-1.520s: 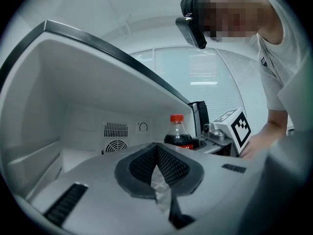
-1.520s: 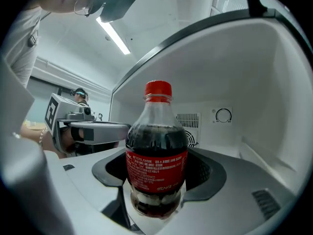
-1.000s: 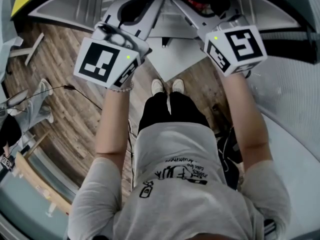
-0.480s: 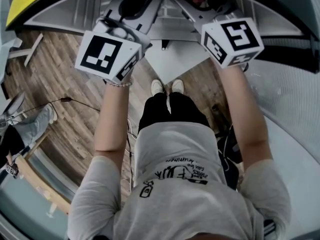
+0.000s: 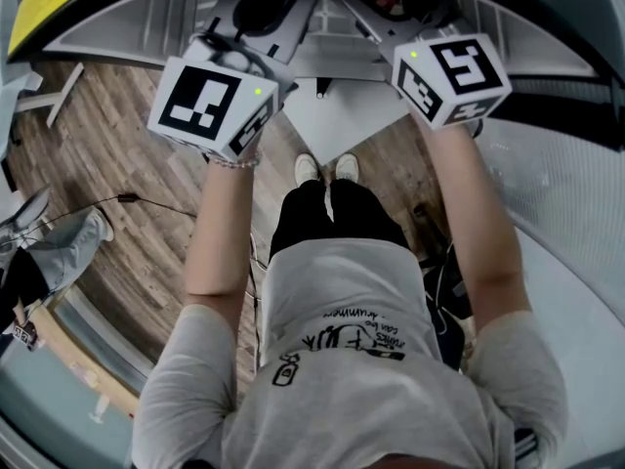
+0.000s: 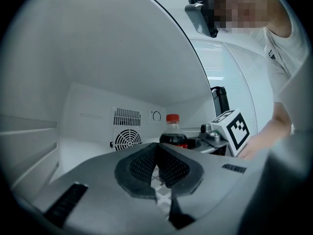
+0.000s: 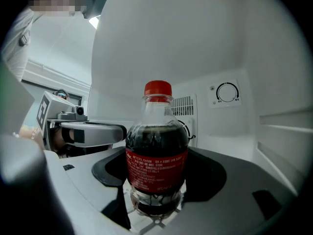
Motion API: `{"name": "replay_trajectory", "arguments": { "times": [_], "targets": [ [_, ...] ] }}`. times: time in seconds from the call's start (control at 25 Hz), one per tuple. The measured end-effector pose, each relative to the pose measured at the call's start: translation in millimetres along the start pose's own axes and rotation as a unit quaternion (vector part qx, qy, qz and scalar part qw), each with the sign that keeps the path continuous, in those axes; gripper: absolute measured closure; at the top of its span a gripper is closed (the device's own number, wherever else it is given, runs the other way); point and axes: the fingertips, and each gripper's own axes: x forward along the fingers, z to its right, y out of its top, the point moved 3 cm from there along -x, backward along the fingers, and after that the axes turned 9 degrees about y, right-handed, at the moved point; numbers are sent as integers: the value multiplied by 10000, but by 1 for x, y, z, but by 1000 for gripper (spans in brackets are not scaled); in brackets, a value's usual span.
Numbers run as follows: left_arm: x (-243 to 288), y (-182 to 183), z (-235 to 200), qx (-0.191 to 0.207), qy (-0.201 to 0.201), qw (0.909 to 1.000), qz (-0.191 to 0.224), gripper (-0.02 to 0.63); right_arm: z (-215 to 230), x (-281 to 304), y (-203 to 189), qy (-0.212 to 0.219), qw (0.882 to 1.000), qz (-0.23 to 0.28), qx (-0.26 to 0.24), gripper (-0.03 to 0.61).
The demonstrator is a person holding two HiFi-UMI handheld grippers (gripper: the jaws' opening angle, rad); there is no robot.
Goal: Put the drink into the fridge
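Note:
A cola bottle (image 7: 156,151) with a red cap and red label stands upright between the jaws of my right gripper (image 7: 157,174), which is shut on its lower body. In the left gripper view the same bottle (image 6: 172,133) shows just past my left gripper (image 6: 157,153), whose dark pads meet with nothing between them. Both grippers reach level into the white fridge (image 7: 274,131), side by side, the left gripper (image 7: 93,131) to the left of the bottle. From the head view I see the two marker cubes, left (image 5: 210,106) and right (image 5: 451,76). Whether the bottle's base rests on anything is hidden.
The fridge's back wall carries a round fan grille (image 6: 126,138) and a dial (image 7: 227,92). Ledges run along the side wall (image 6: 29,131). Below is wooden floor (image 5: 117,164) with a cable (image 5: 146,203), and another person's legs (image 5: 59,247) at the left edge.
Both grippers have shifted slightly up the head view, toward the fridge, the bottle staying in the right gripper's jaws.

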Motion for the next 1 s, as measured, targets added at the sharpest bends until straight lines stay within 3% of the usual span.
{"name": "replay_trajectory", "arguments": {
  "times": [0.64, 1.0],
  "targets": [
    [1, -2, 4, -42, 50, 10000, -20, 612, 0, -2, -4, 9, 9999, 88, -62, 229],
    [-6, 1, 7, -113, 109, 9998, 77, 612, -1, -19, 0, -377, 9991, 92, -140, 210]
  ]
}}
